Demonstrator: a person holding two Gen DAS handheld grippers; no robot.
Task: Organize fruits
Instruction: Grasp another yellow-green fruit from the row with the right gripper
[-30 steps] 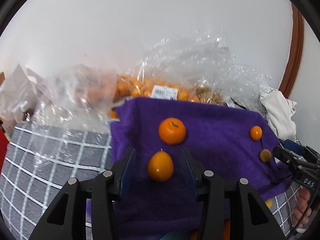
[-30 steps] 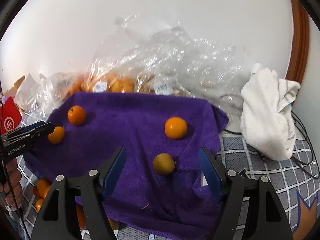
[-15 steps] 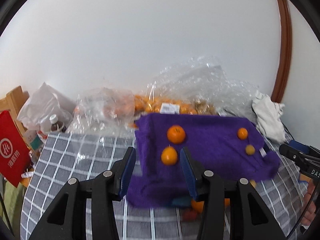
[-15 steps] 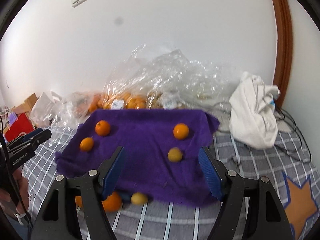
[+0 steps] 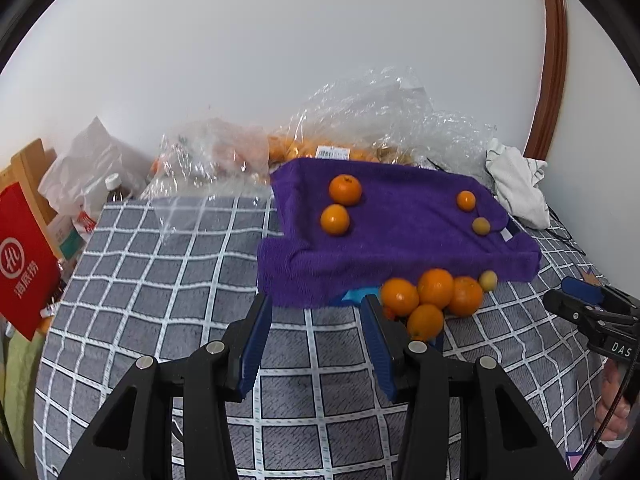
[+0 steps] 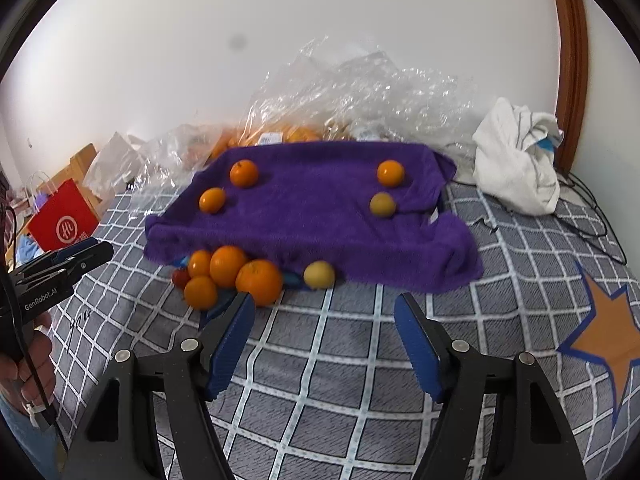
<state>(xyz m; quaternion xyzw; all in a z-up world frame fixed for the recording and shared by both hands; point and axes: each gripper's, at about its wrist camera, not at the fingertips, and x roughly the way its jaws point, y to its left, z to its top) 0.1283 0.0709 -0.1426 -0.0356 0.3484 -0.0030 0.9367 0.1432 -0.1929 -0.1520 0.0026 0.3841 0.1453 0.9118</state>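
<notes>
A purple towel [image 5: 400, 236] [image 6: 320, 208] covers a raised surface on the checked bed cover. On it lie two oranges at the left [image 5: 345, 189] [image 5: 335, 219] and, at the right, a small orange [image 5: 466, 200] and a yellowish fruit [image 5: 481, 225]. A pile of several oranges [image 5: 430, 296] [image 6: 236, 272] and a yellow fruit [image 6: 319, 274] sit in front of the towel. My left gripper [image 5: 316, 340] is open and empty, short of the pile. My right gripper [image 6: 324, 332] is open and empty, just before the pile.
Crumpled clear plastic bags with more oranges [image 5: 320, 148] [image 6: 340, 96] lie behind the towel by the wall. A white cloth [image 6: 516, 160] is at the right, cables beside it. A red paper bag [image 5: 22, 256] stands at the left.
Both grippers have pulled back from the towel, from right over the fruits to well in front. The pile of oranges in front of the towel has come into view.
</notes>
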